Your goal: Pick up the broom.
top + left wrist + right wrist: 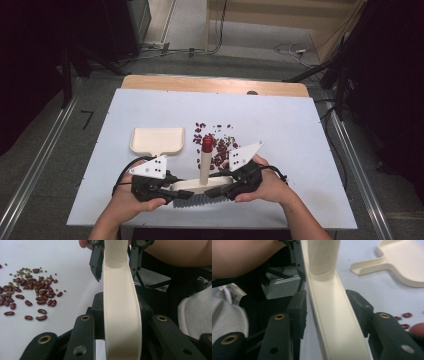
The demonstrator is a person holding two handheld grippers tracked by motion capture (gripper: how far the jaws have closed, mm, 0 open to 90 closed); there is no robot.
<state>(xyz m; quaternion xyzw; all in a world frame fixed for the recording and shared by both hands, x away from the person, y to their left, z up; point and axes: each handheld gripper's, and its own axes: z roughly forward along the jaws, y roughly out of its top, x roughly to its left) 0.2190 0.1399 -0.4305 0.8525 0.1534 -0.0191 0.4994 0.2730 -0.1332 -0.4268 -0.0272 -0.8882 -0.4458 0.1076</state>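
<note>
A cream hand brush (pixel 200 186) with dark bristles lies across the table's near edge, and its upright handle (pixel 205 165) ends in a red tip. My left gripper (pixel 172 192) is shut on the brush's left end; in the left gripper view the cream back (pixel 120 315) runs between the pads. My right gripper (pixel 215 191) straddles the right end. In the right gripper view the brush (pixel 332 322) lies between its jaws with a thin gap on the left side, so it is open. Red beans (pixel 217 145) and small green ones lie scattered behind the brush.
A cream dustpan (pixel 157 140) sits left of the beans, handle toward me, also in the right gripper view (pixel 402 262). The white mat (pixel 290 135) covers a wooden table. The beans (pixel 32 292) lie left of the brush in the left gripper view.
</note>
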